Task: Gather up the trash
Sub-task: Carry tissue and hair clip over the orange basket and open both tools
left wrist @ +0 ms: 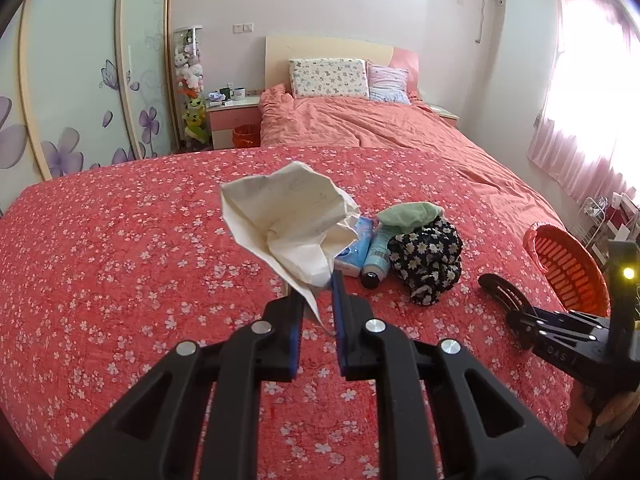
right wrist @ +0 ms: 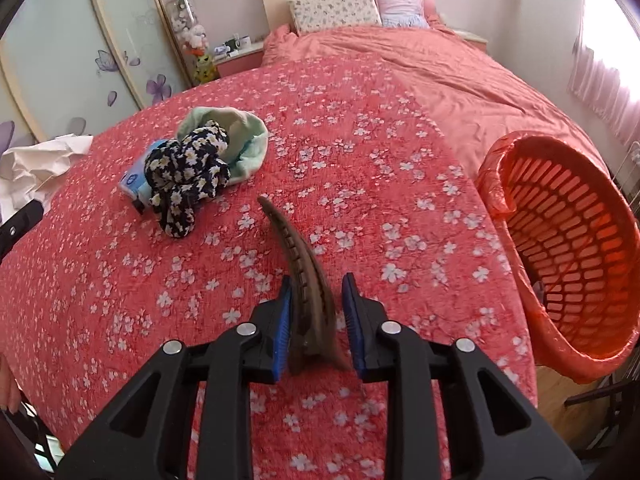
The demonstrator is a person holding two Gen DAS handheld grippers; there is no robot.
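The crumpled paper, centre of the left view, looks light and soft, pinched at its lower corner by the left gripper. The right gripper stands apart around a stiff brown peel.

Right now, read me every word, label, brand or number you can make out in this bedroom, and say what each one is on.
"DAS": raised letters on the side of the black right gripper; the letters after them are unreadable.
Blue plastic tissue pack: dark blue oval logo, too blurred to read.
Pale blue bottle with a black cap: barcode label, print too small to read.
Two mugs on the pink nightstand: markings too small to read.
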